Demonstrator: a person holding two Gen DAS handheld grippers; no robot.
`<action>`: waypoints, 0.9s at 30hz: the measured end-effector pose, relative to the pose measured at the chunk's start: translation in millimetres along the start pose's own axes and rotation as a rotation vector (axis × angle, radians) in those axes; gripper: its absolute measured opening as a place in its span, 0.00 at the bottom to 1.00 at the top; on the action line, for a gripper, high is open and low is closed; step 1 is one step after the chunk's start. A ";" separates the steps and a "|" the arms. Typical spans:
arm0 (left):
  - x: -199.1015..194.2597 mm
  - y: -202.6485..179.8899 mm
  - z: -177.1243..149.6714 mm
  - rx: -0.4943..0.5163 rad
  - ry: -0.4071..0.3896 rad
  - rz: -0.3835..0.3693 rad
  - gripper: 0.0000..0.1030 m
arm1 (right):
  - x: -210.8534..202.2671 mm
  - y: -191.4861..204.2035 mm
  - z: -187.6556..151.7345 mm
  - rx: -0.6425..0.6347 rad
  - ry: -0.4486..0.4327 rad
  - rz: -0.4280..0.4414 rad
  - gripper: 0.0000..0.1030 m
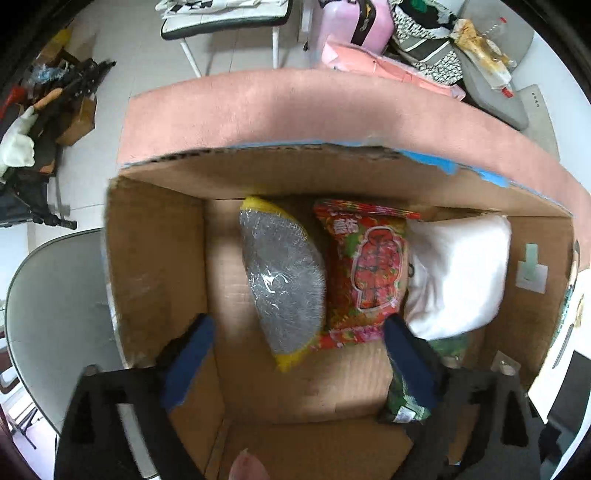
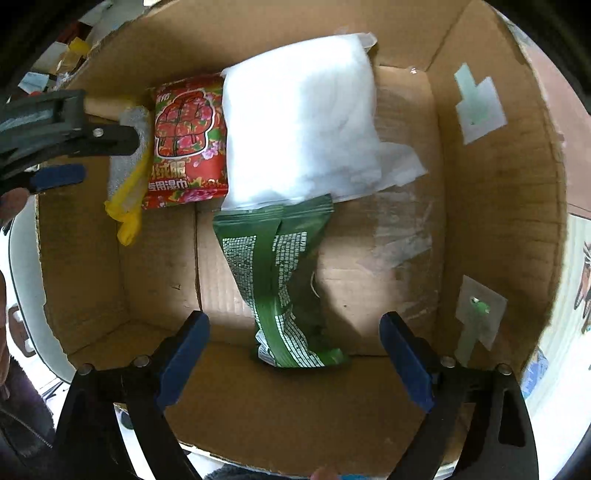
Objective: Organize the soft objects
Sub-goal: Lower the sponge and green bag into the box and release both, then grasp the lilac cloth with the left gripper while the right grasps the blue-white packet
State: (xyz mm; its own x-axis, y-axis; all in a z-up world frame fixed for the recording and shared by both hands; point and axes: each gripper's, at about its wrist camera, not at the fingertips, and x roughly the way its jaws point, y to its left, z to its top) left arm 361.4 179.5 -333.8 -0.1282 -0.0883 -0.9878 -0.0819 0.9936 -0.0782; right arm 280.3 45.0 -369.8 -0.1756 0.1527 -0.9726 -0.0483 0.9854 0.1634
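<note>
A cardboard box (image 1: 155, 251) (image 2: 495, 206) holds soft items. A yellow-edged grey scouring sponge (image 1: 282, 280) (image 2: 127, 177) lies at the left, a red floral wet-wipe pack (image 1: 364, 273) (image 2: 186, 144) beside it, and a white soft pack (image 1: 458, 273) (image 2: 299, 122) at the right. A green packet (image 2: 286, 280) (image 1: 404, 402) lies in front of the white pack. My left gripper (image 1: 295, 339) is open above the box floor, just short of the sponge and red pack; it also shows in the right wrist view (image 2: 55, 147). My right gripper (image 2: 295, 339) is open, with the green packet's near end between its fingers.
A pink cushion (image 1: 332, 110) lies behind the box. Chairs, a pink case (image 1: 354, 22) and clutter stand on the white floor beyond. A grey round seat (image 1: 55, 310) is left of the box.
</note>
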 end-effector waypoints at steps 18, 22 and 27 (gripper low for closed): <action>-68.1 12.7 -122.2 -0.032 -0.244 0.041 0.97 | -93.0 2.2 -54.5 -0.037 -0.258 -0.126 1.00; -79.4 9.0 -148.7 -0.038 -0.290 0.043 0.98 | -105.5 2.7 -75.0 -0.034 -0.304 -0.113 1.00; -95.7 2.1 -175.7 -0.037 -0.329 0.044 0.98 | -131.8 1.2 -99.1 -0.046 -0.349 -0.096 1.00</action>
State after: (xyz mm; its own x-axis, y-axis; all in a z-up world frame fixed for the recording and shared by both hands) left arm 199.8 177.6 -215.8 0.1930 -0.0115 -0.9811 -0.1204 0.9921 -0.0353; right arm 206.0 18.6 -225.0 0.1779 0.0840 -0.9805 -0.0939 0.9933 0.0681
